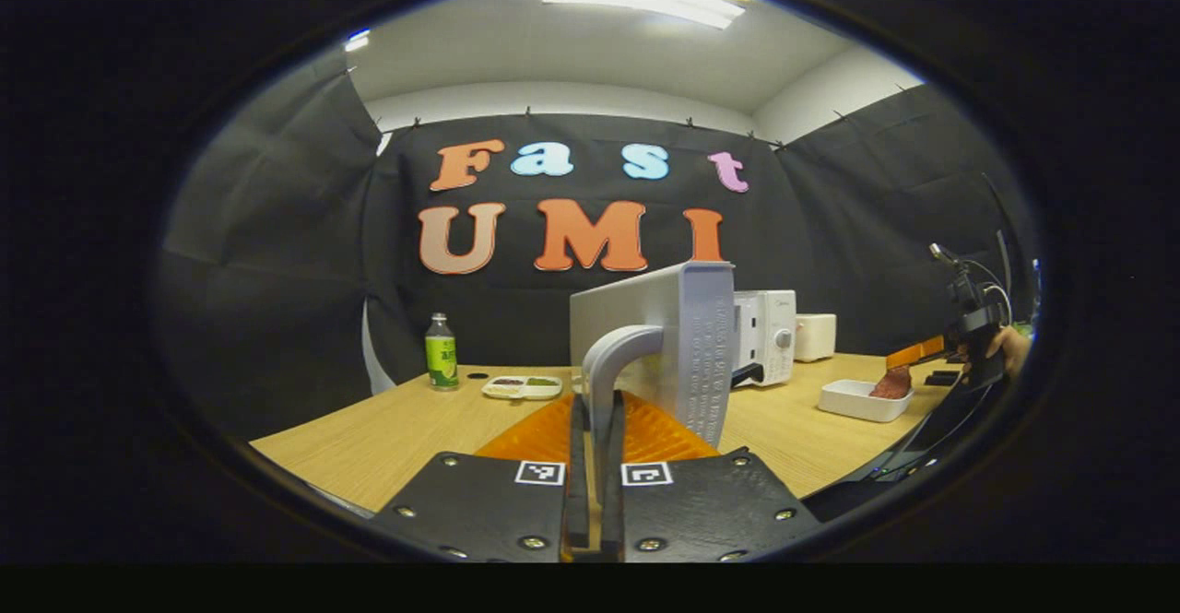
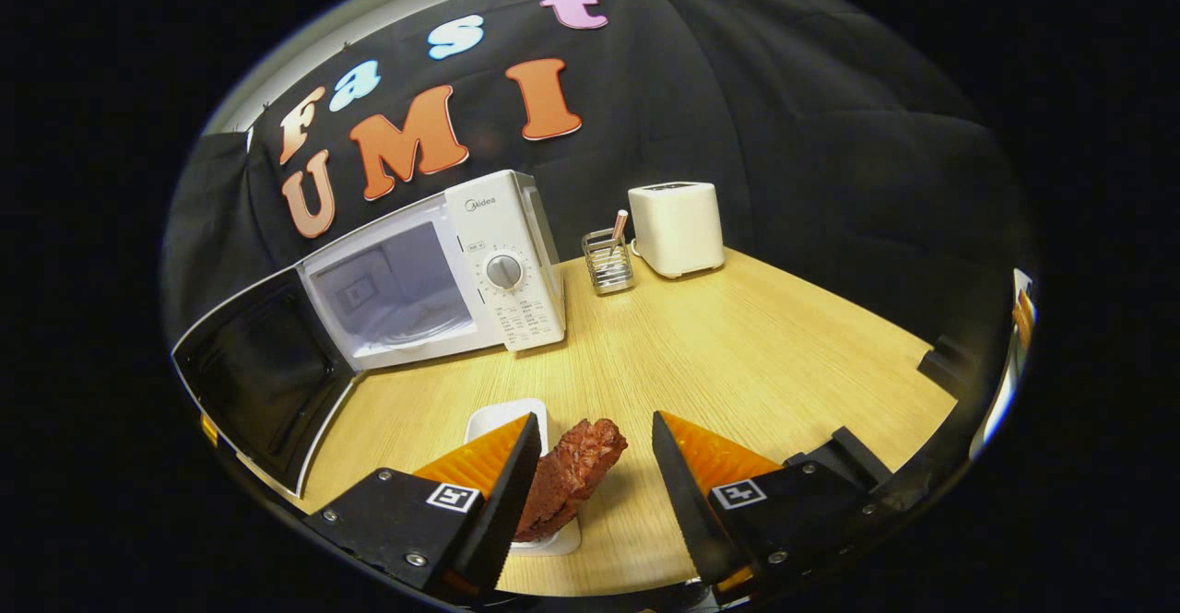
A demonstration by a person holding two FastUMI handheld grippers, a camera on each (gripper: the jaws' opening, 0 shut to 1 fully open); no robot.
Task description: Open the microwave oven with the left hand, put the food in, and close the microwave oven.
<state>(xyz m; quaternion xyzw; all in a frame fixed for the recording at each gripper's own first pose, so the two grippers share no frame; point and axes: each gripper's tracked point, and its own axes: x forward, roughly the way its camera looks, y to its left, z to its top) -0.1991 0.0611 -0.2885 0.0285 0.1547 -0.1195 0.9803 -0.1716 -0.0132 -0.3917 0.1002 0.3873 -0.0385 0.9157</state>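
Meat piece [image 2: 569,477] against right gripper [image 2: 595,452] inner finger, jaws apart

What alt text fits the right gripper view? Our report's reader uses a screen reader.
The right gripper, fingers apart, hovers around a reddish piece of meat over a white dish. Behind on the wooden table stands a white microwave, door swung open.

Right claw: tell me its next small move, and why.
Probably close the right claw on the meat: its fingers stand apart, the meat leaning on one, above the white dish. The microwave door already stands open, the left claw shut on its handle, so the oven looks ready.
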